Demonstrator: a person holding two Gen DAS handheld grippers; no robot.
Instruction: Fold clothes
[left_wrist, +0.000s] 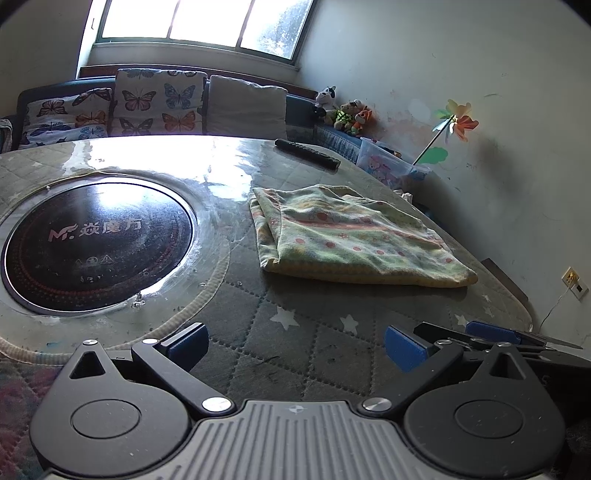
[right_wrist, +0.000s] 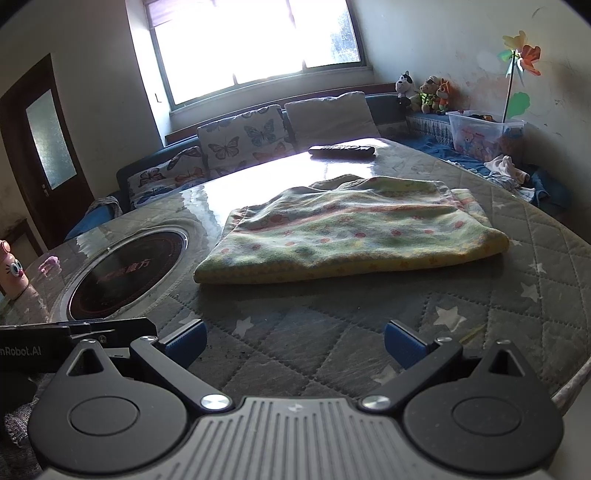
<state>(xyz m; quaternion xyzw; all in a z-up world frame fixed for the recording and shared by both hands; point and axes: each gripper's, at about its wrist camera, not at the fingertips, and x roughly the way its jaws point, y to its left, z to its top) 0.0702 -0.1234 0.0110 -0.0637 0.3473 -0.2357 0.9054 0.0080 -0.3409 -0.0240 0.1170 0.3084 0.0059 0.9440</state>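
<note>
On table (right_wrist: 517, 258) | folded cloth (right_wrist: 351, 232) flat | L tongs (left_wrist: 295, 349) & R tongs (right_wrist: 293, 345) low, agape, empty

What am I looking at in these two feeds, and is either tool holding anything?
Each picture comes from a camera on a handheld two-finger gripper, looking along its blue-padded fingers. The left gripper and right gripper are both open and empty, above a quilted grey star-patterned table cover. On it lie a folded green-and-yellow dotted garment, a black remote control and a round black glass cooktop set into the table.
</note>
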